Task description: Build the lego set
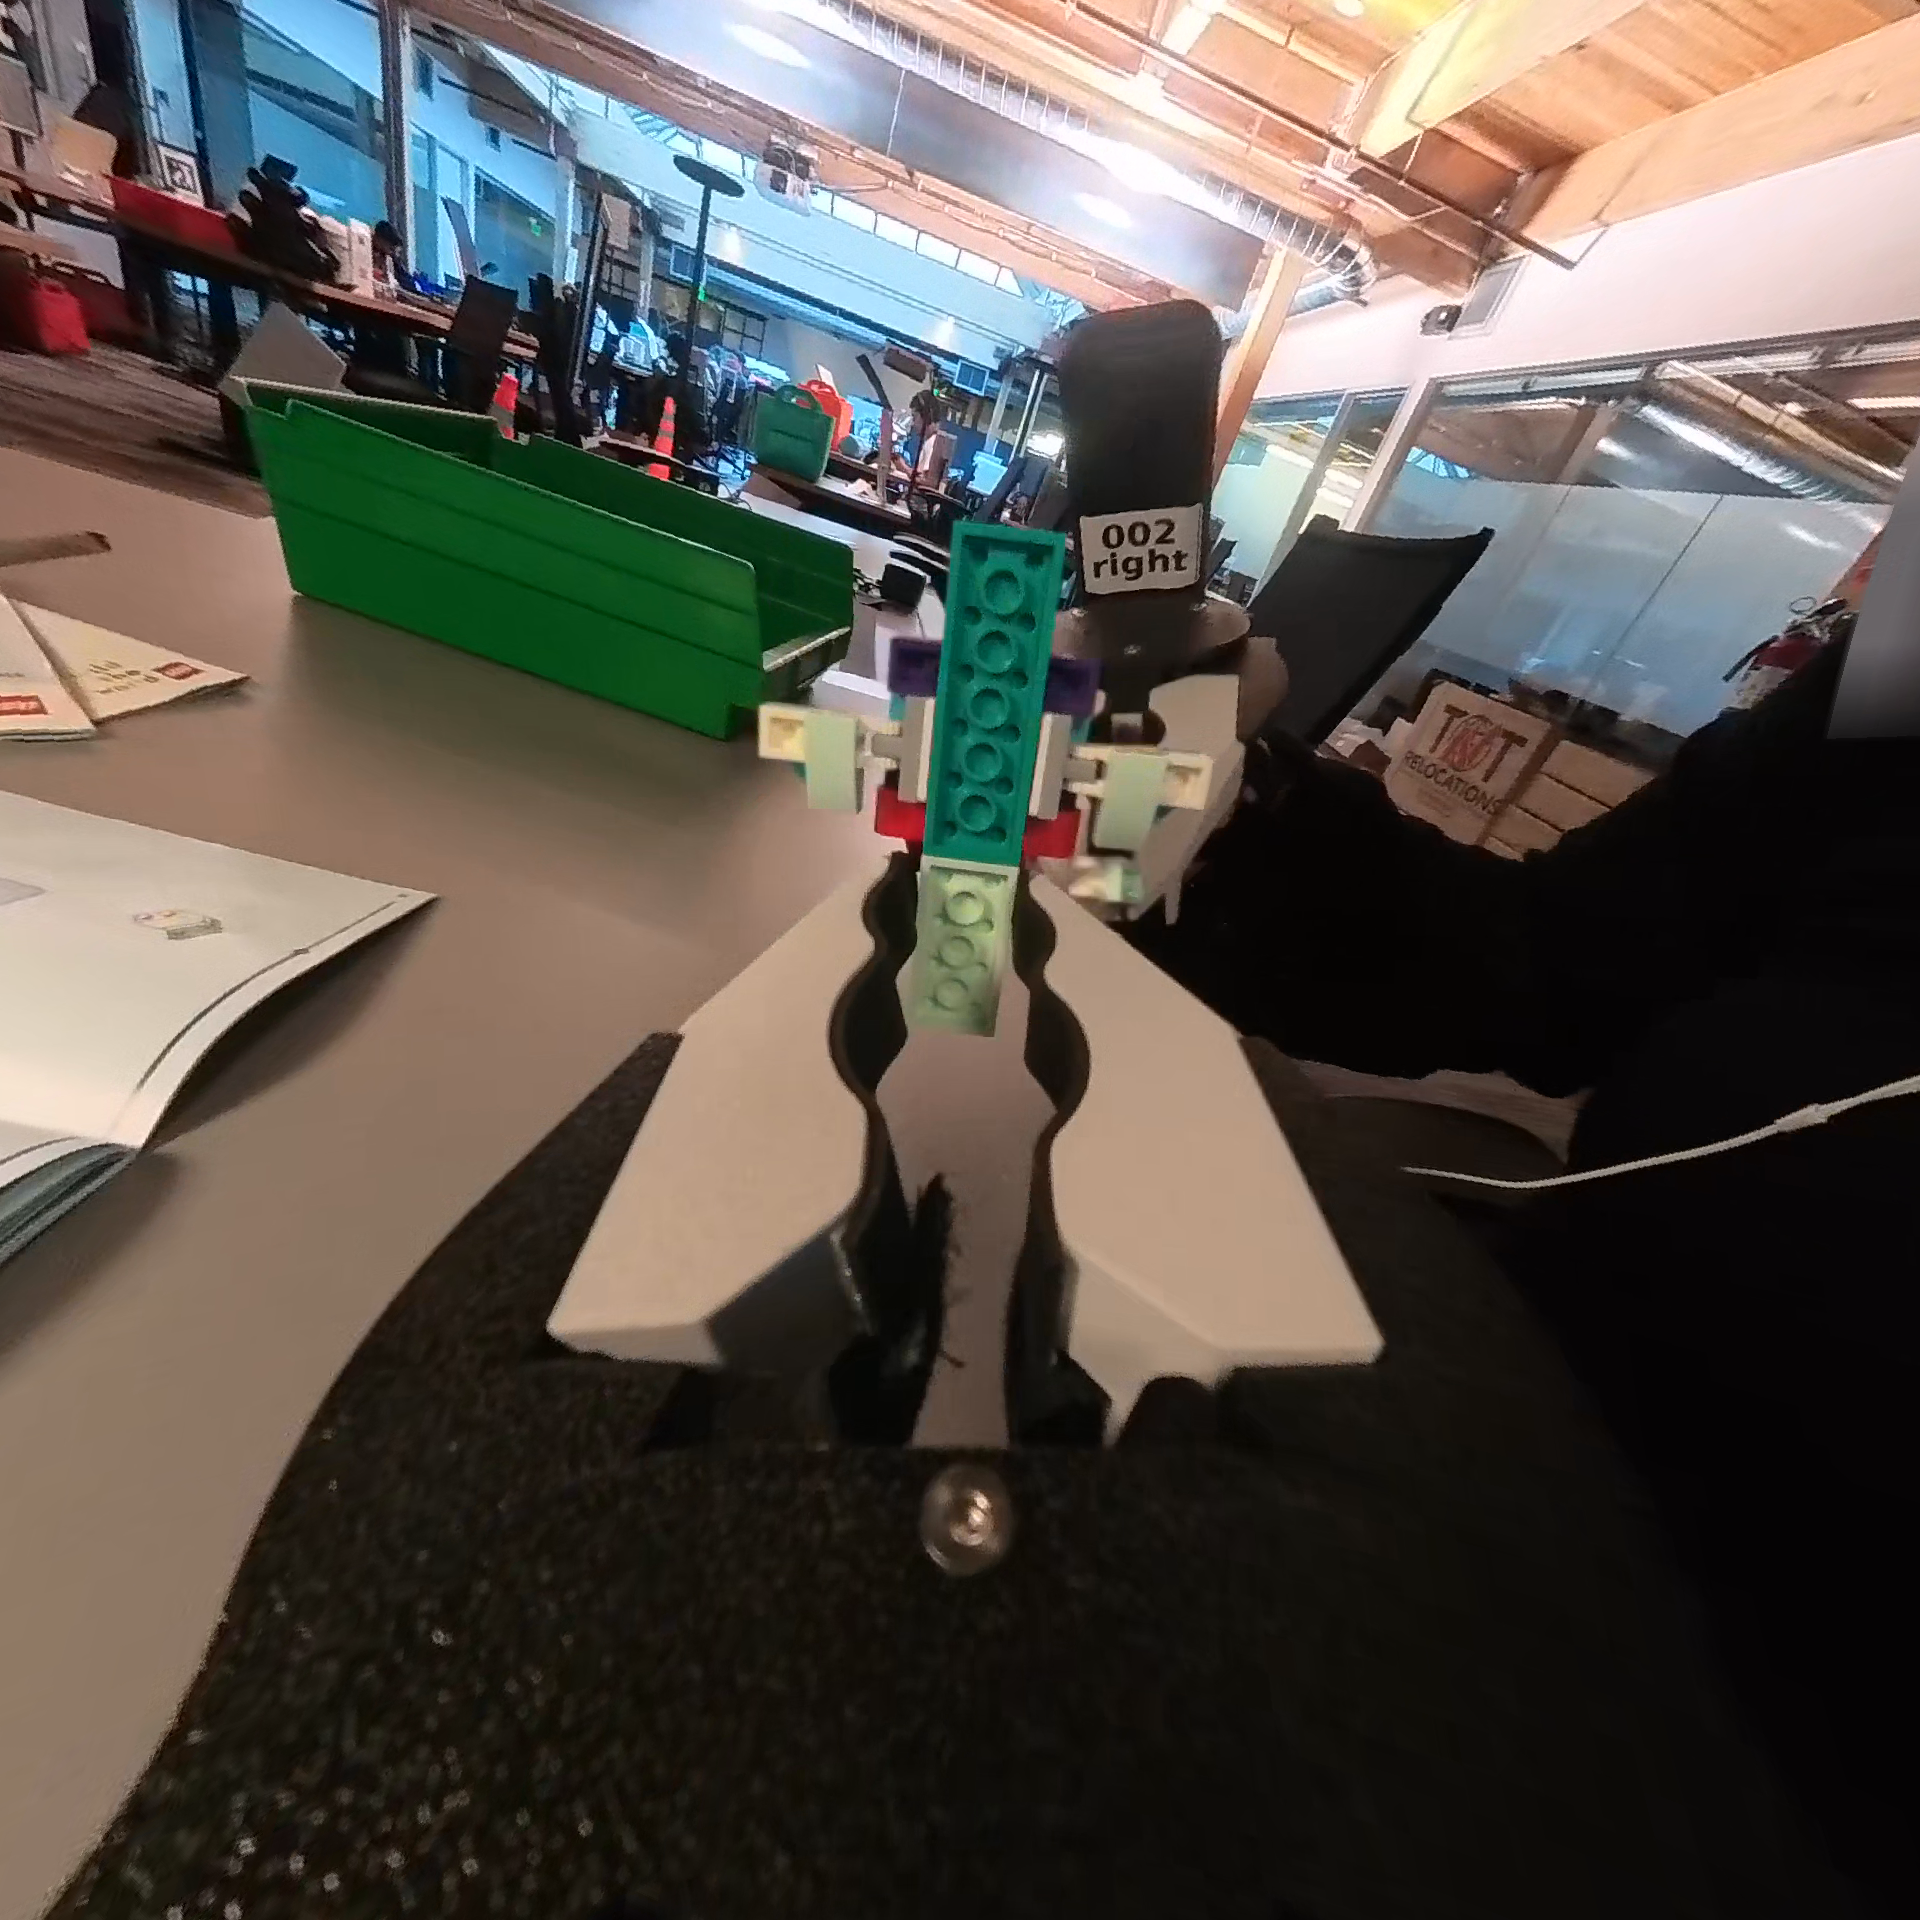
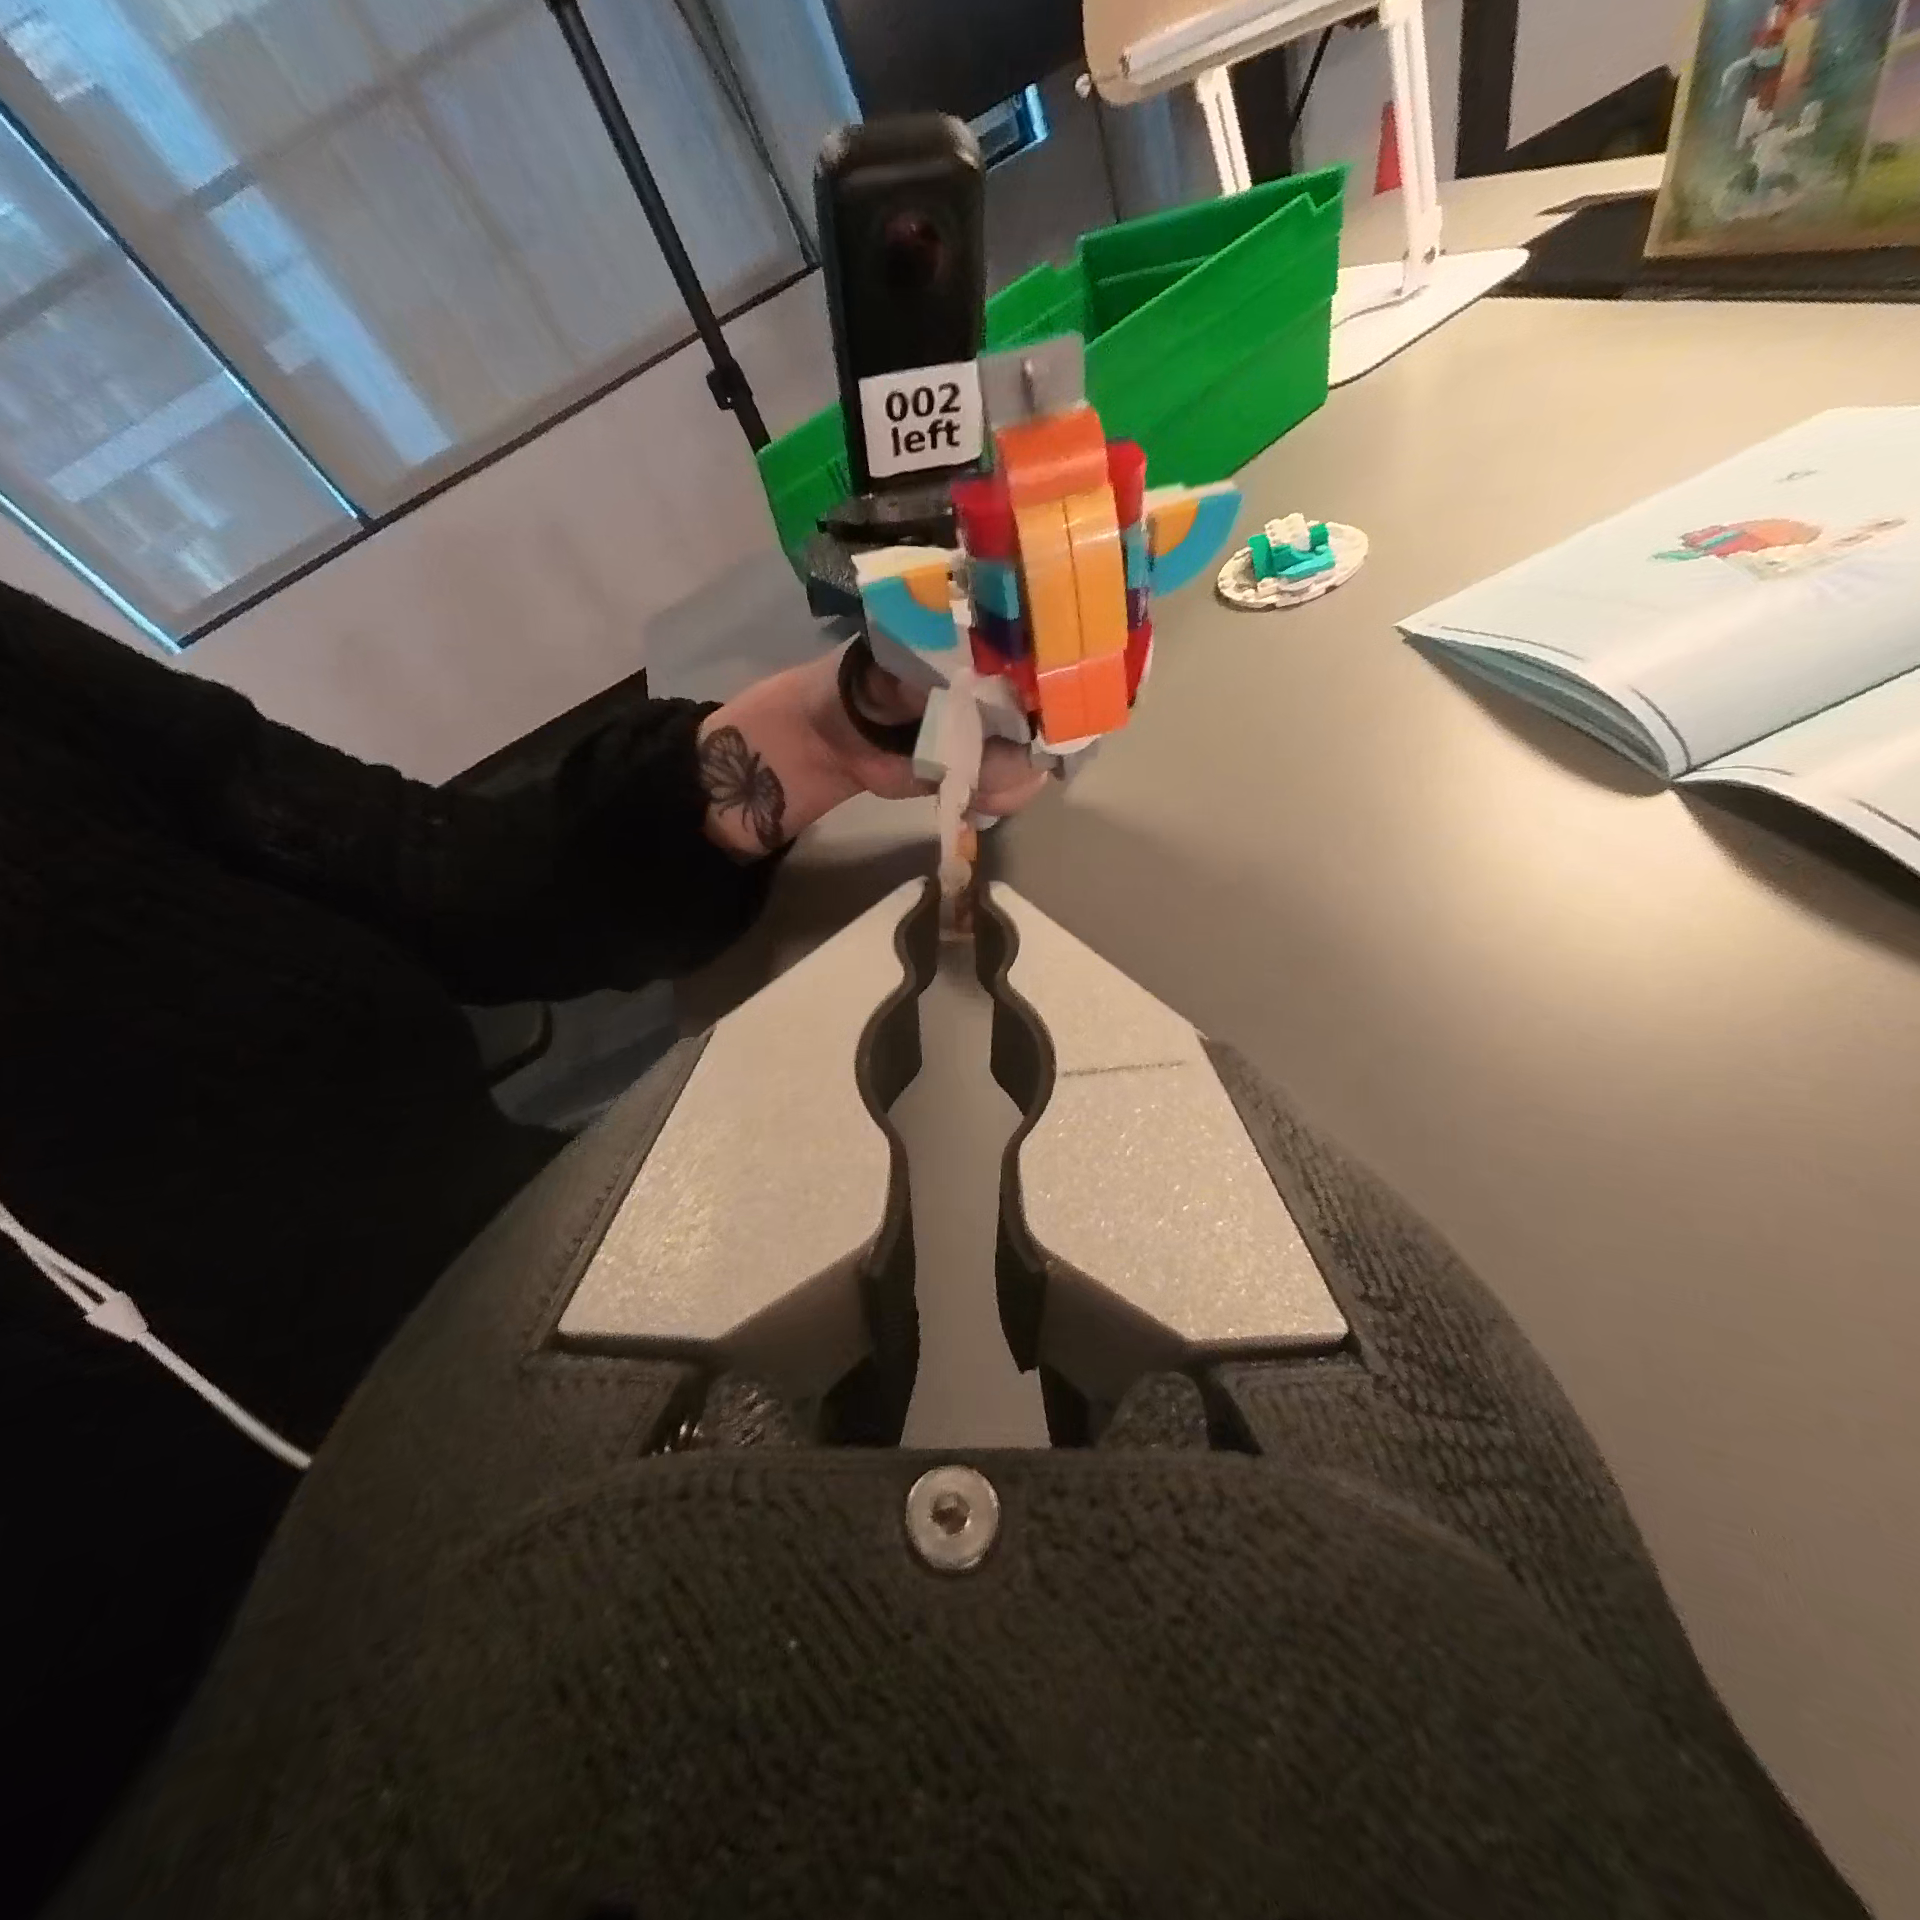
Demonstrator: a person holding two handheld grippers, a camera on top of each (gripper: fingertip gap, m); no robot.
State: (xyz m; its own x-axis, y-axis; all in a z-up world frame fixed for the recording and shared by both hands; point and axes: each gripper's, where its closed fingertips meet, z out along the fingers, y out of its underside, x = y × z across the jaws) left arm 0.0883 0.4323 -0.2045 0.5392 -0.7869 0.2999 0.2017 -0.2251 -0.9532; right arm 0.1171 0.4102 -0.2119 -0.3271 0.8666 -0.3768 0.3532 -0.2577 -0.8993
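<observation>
The Lego model is held in the air between both grippers. In the left wrist view it shows its underside: a long teal plate [image 1: 992,696] with a mint plate [image 1: 961,940] at the near end and side wings. My left gripper [image 1: 956,914] is shut on the mint plate. In the right wrist view the model [image 2: 1065,592] shows its orange, red and blue side. My right gripper [image 2: 958,904] is shut on a thin white and orange piece hanging from the model's near wing. The right gripper also shows in the left wrist view [image 1: 1184,800], beside the model's right wing.
A green bin [image 1: 540,561] [image 2: 1195,312] stands on the grey table [image 2: 1455,987]. An open instruction booklet [image 1: 156,987] [image 2: 1714,623] lies beside it. A small teal and white build on a round white plate [image 2: 1294,561] sits past the model. A hand [image 2: 821,738] holds the left gripper. The grippers' ends are close to 4 cm from one another.
</observation>
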